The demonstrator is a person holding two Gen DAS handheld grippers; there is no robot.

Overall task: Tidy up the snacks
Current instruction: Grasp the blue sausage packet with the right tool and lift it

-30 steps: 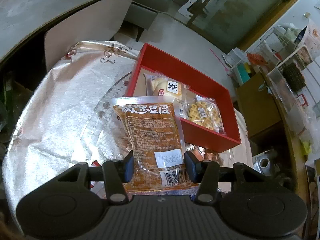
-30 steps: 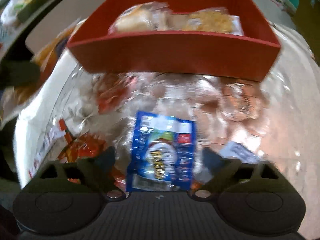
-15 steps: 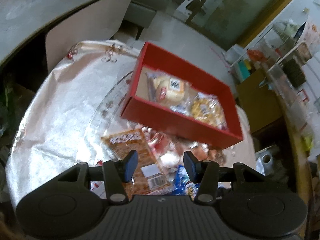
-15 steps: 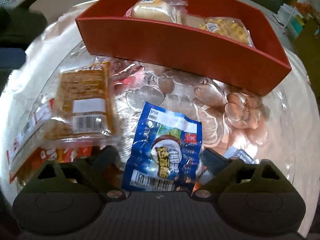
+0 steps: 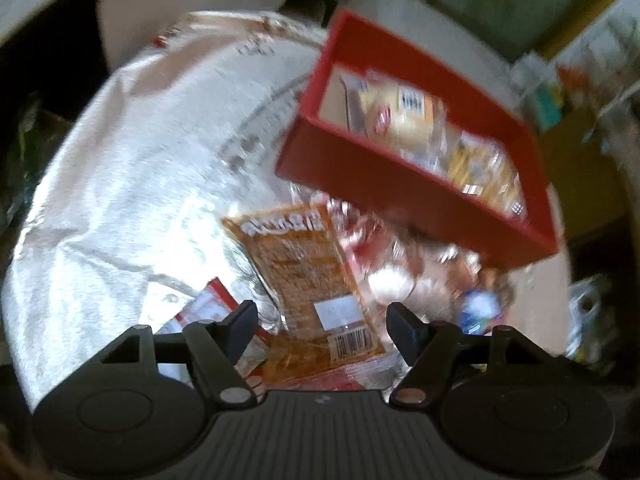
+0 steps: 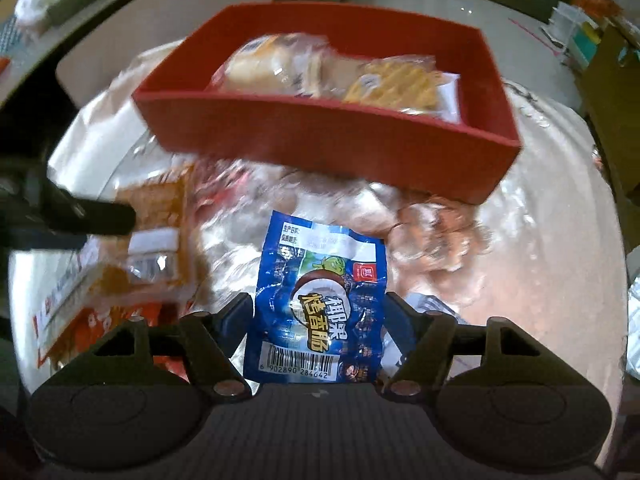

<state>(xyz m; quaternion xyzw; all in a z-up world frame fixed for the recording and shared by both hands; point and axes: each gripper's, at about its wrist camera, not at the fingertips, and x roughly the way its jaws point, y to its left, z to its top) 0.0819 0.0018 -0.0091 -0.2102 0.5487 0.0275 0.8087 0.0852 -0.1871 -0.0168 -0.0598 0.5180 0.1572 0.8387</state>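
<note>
A red box (image 5: 384,176) (image 6: 344,148) stands on the table and holds a bread pack (image 6: 268,64) and a waffle pack (image 6: 392,88). My right gripper (image 6: 318,312) is shut on a blue snack packet (image 6: 320,300) and holds it above the table, in front of the box. My left gripper (image 5: 322,320) is open and empty, over an orange-brown snack pack (image 5: 308,276) that lies on the table. That pack also shows at the left of the right wrist view (image 6: 156,232), under a finger of the left gripper (image 6: 80,216).
More red and orange snack packs (image 6: 100,320) lie at the table's near left edge. The table has a shiny patterned cover (image 5: 132,184). A chair back (image 5: 192,4) stands behind the table, and shelves and boxes (image 6: 600,40) stand at the far right.
My left gripper let go of the orange-brown pack, which dropped to the table, and opened wider. My right gripper closed on the blue packet and lifted it toward the box.
</note>
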